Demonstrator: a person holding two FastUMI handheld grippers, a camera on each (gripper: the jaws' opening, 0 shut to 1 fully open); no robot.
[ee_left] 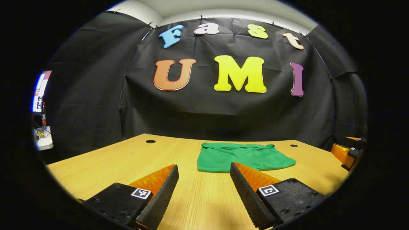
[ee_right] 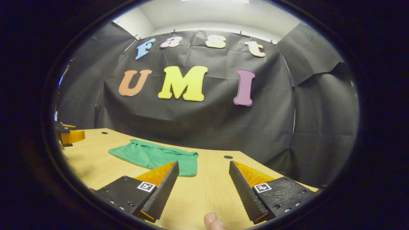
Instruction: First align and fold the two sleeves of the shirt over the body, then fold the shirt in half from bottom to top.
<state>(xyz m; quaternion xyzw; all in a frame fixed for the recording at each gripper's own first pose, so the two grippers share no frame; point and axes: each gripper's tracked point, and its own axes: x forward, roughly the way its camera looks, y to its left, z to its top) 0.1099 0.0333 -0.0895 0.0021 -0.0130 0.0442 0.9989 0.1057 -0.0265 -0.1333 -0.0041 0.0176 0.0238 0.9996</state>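
Shirt: compact green bundle lying on desk.
Left tongs: apart, empty.
Right tongs: apart, empty.
Risk: loose folds may slip open if nudged.

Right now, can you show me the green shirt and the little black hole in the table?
green shirt [ee_left: 243, 157], left gripper view, middle of the cloth.
black hole [ee_right: 228, 157], right gripper view, its centre.

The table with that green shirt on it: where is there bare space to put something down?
The wooden table is bare left of the green shirt, out to a small round hole, and in front of it, near both open grippers. The shirt takes the far middle; nothing else crowds it.
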